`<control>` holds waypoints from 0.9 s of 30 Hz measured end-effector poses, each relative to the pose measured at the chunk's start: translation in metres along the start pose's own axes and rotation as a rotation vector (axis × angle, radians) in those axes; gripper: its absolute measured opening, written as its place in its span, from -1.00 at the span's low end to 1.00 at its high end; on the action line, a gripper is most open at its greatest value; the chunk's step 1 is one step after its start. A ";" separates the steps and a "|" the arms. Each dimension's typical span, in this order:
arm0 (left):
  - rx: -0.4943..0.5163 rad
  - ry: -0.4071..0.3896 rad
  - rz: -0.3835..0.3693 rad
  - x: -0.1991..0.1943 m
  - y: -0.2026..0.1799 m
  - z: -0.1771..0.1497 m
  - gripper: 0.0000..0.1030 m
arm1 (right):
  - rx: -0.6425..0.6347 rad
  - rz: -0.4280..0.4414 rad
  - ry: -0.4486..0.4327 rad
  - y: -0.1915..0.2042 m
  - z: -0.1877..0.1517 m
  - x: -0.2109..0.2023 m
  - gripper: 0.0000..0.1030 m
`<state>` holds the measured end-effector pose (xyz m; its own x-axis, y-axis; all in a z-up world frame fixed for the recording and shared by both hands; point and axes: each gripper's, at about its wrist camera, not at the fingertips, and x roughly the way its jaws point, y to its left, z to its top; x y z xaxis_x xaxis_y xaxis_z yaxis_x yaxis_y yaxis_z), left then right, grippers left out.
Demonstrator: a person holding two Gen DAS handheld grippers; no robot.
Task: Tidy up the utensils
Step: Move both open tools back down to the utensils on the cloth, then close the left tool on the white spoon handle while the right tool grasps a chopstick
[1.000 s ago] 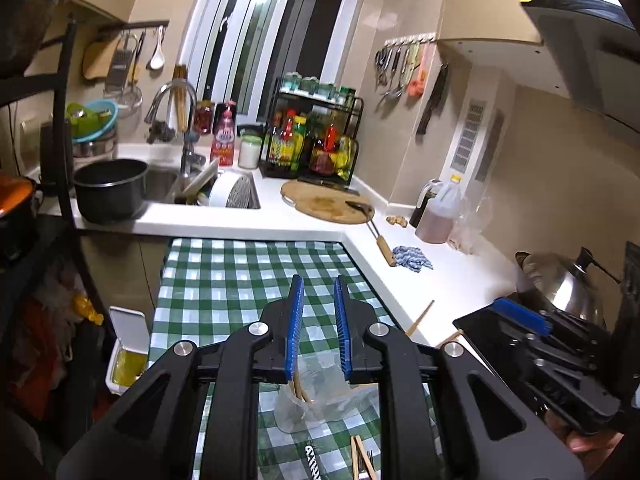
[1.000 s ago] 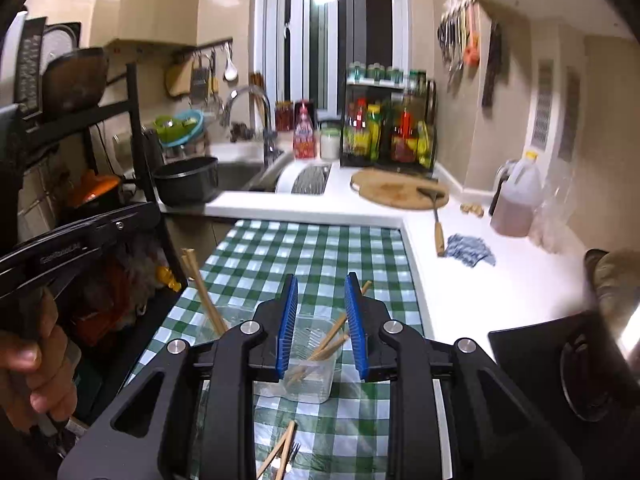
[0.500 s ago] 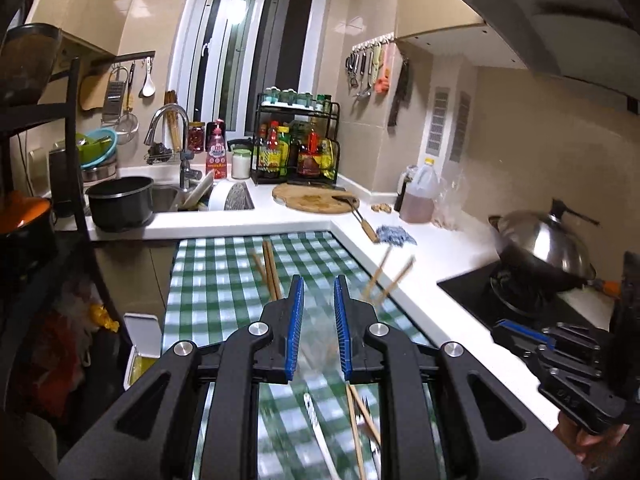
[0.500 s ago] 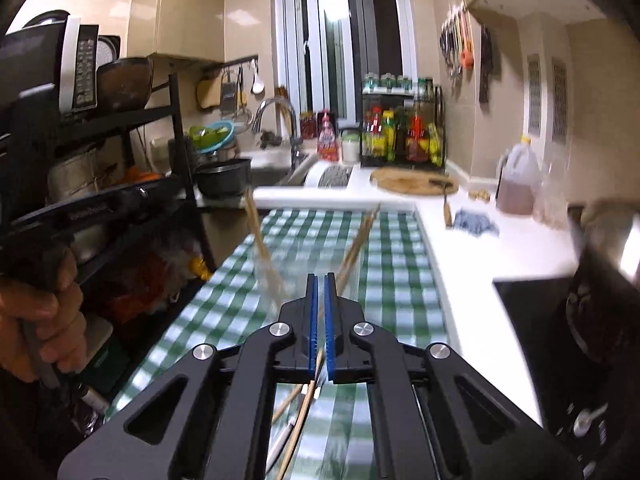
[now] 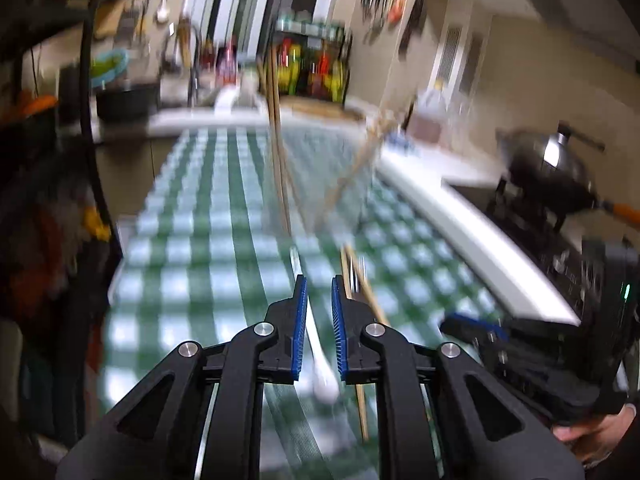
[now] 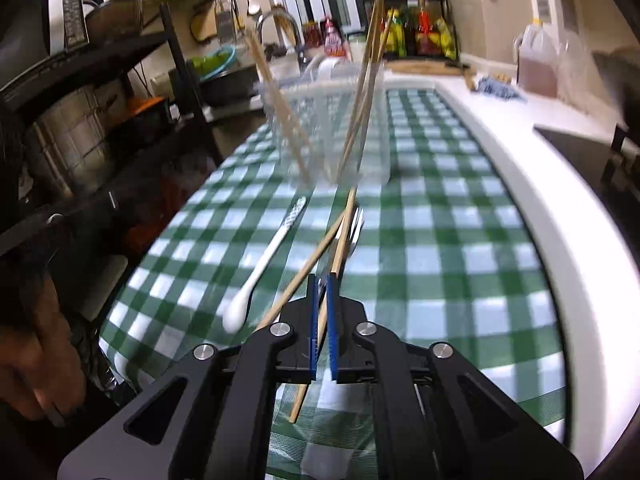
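A clear plastic cup (image 6: 328,132) stands on the green checked cloth (image 6: 440,240) with several chopsticks upright in it. In front of it lie a white spoon (image 6: 272,252), two loose chopsticks (image 6: 316,256) and a metal fork (image 6: 354,228). My right gripper (image 6: 322,280) hangs low over the loose chopsticks, shut, with nothing seen pinched. In the blurred left wrist view my left gripper (image 5: 318,280) hovers above the white spoon (image 5: 316,344). Its jaws are closing with a narrow gap left, and the handle shows through untouched. The right gripper (image 5: 472,326) shows at lower right.
A black rack with pots (image 6: 80,80) lines the left side of the table. The white counter edge (image 6: 560,220) runs along the right, with a wok (image 5: 548,168) on the stove beyond. Sink tap (image 6: 280,28), bottle rack (image 6: 416,32) and oil jug (image 6: 536,60) stand at the back.
Both grippers have dropped from high above the table to just over the cloth and loose utensils. The right jaws went from a clear gap to shut.
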<state>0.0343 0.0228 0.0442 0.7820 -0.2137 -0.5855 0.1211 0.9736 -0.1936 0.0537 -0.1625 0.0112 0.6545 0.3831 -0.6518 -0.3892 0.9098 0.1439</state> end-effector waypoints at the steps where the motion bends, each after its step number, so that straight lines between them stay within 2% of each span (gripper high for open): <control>1: 0.000 0.022 0.008 0.006 -0.001 -0.008 -0.76 | 0.004 0.000 0.026 0.000 -0.005 0.009 -0.87; 4: -0.009 0.062 0.008 0.020 0.001 -0.018 -0.76 | 0.022 0.018 0.094 -0.003 -0.013 0.027 -0.87; 9: -0.011 0.098 0.012 0.031 0.002 -0.024 -0.76 | 0.024 0.031 0.141 0.000 -0.020 0.039 -0.78; 12: -0.035 0.150 -0.001 0.043 0.004 -0.030 -0.76 | 0.030 0.030 0.172 0.000 -0.024 0.045 -0.77; 15: -0.035 0.170 0.020 0.050 0.005 -0.037 -0.75 | 0.019 0.025 0.175 0.002 -0.024 0.046 -0.77; 18: -0.027 0.186 0.032 0.054 0.002 -0.041 -0.59 | 0.017 0.026 0.178 0.001 -0.024 0.046 -0.77; 21: -0.021 0.194 0.033 0.056 -0.002 -0.045 -0.59 | 0.029 0.026 0.184 -0.002 -0.024 0.045 -0.84; 27: 0.016 0.194 0.082 0.061 -0.011 -0.054 -0.46 | 0.037 -0.037 0.157 -0.013 -0.015 0.036 -0.88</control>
<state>0.0475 -0.0047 -0.0317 0.6574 -0.1434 -0.7398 0.0729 0.9892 -0.1270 0.0728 -0.1631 -0.0254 0.5574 0.3219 -0.7652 -0.3404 0.9293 0.1430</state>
